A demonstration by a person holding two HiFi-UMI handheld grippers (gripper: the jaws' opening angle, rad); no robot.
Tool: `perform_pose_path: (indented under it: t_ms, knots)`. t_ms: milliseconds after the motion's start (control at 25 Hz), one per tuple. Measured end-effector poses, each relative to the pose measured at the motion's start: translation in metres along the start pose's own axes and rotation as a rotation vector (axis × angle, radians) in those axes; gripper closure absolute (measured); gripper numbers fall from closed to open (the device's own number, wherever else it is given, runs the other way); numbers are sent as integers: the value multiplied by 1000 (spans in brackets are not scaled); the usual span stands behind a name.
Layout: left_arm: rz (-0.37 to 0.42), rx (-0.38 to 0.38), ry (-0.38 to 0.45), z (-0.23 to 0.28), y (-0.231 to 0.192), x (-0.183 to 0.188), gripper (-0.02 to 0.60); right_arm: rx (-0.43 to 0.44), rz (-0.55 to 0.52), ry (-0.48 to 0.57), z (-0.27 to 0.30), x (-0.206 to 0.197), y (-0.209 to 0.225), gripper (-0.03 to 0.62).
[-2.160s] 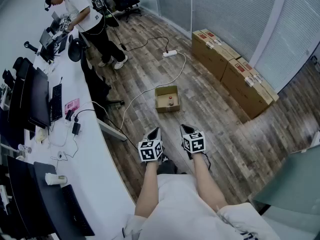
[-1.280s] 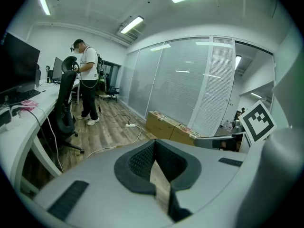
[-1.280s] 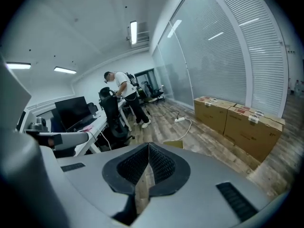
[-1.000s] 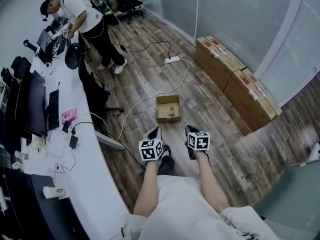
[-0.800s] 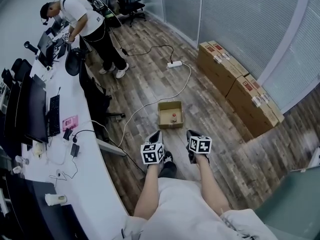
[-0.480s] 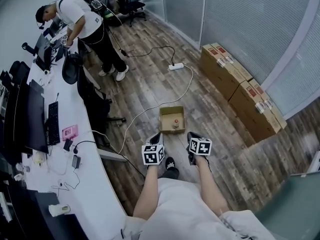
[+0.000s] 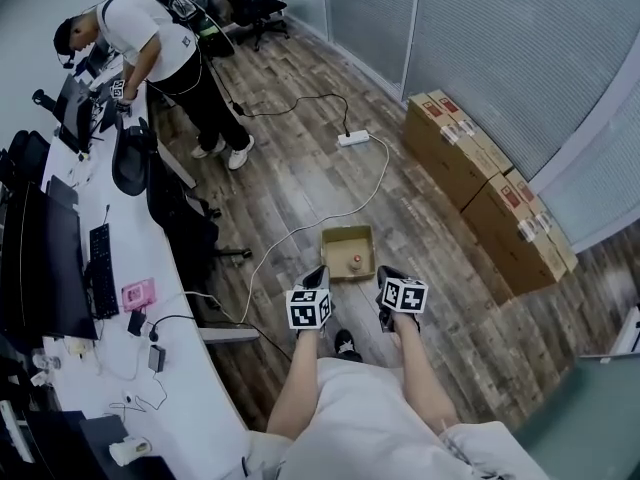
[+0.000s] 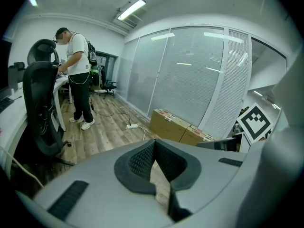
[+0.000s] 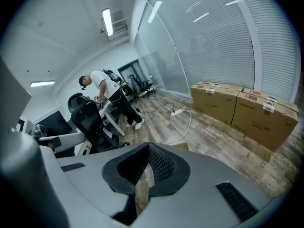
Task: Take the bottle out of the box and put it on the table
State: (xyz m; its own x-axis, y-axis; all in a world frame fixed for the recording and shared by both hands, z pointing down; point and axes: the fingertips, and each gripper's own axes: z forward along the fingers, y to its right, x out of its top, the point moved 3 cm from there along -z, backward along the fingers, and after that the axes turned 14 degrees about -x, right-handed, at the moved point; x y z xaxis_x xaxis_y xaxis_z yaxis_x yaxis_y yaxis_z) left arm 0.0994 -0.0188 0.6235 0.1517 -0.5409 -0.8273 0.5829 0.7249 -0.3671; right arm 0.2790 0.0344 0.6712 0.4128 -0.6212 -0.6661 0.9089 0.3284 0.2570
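Observation:
A small open cardboard box (image 7: 345,240) sits on the wood floor, and a small bottle with a red cap (image 7: 355,262) stands inside it near its right wall. Both grippers are held side by side just short of the box's near edge in the head view. My left gripper (image 7: 317,272) is shut with nothing in it, its tips (image 8: 153,142) meeting. My right gripper (image 7: 386,274) is also shut and empty (image 9: 148,145). A corner of the box (image 9: 179,147) shows just past the right gripper's jaws.
A long white desk (image 7: 185,383) with monitors and a keyboard runs along the left. A person (image 7: 150,38) stands bent over it at the back, behind a black office chair (image 7: 180,218). A white cable and power strip (image 7: 352,138) cross the floor. Large cartons (image 7: 480,183) line the glass wall.
Both grippers have moved forward across the floor together, and the box with the bottle now lies right in front of their tips. Both stayed shut.

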Motion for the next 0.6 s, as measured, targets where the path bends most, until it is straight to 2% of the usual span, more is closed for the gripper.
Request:
perform_pose_path:
  t_ms: [200, 360, 480, 600]
  knots:
    - [-20, -21, 22, 23, -32, 21, 568, 17, -2, 53, 24, 27, -12, 554]
    - [-57, -59, 34, 46, -43, 26, 568, -6, -18, 85, 35, 42, -4, 554]
    - [-50, -75, 15, 54, -37, 23, 568, -10, 44, 94, 32, 44, 13, 554]
    - [-28, -88, 17, 61, -34, 22, 568, 26, 79, 152, 30, 52, 25, 554]
